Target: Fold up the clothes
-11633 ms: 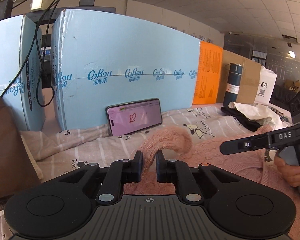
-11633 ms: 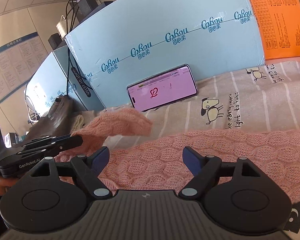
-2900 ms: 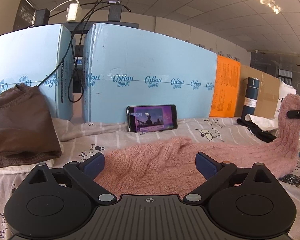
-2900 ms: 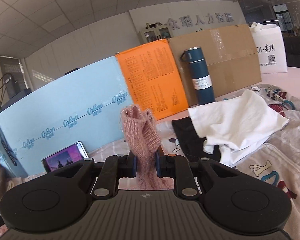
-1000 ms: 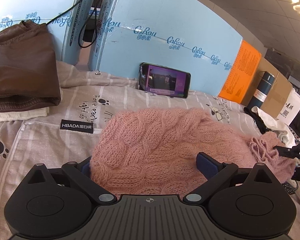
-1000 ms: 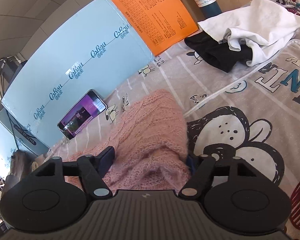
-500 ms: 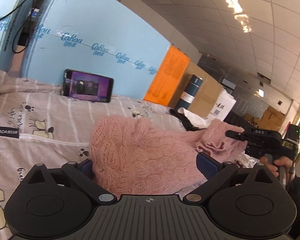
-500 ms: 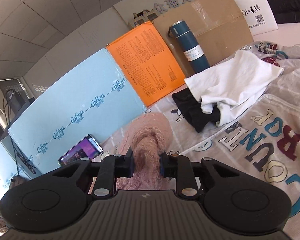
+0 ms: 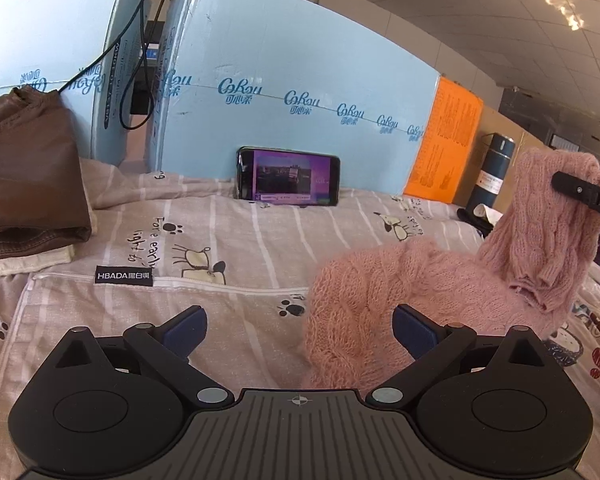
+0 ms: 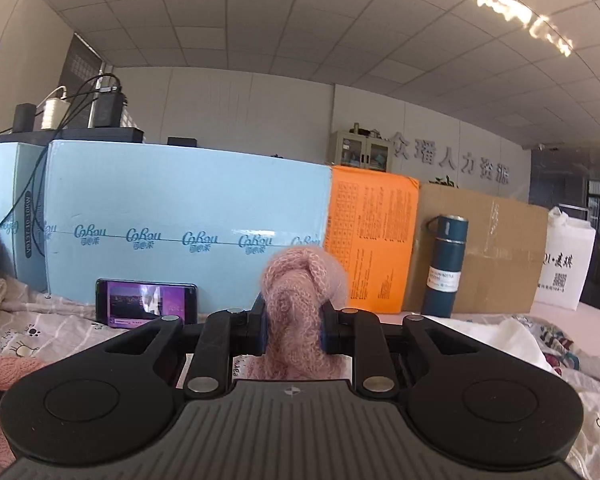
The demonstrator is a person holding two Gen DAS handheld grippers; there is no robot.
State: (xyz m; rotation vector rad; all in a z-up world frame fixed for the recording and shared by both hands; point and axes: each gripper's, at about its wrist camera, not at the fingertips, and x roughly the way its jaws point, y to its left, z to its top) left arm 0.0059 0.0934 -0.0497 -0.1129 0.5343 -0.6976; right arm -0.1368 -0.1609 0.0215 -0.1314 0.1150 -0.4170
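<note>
The right gripper (image 10: 292,330) pinches the pink sweater (image 9: 400,292) and lifts one end, likely to fold it over; the left gripper (image 9: 300,330) hovers wide, holding nothing.

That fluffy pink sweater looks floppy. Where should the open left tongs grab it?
Probably the bunched near edge of the pink sweater, approached low from the front. It lies heaped between the open left tongs, while the right tongs hold its far end up.

Right gripper (image 10: 292,330) level, jaws clamped; left gripper (image 9: 298,330) tilted down, jaws wide.
</note>
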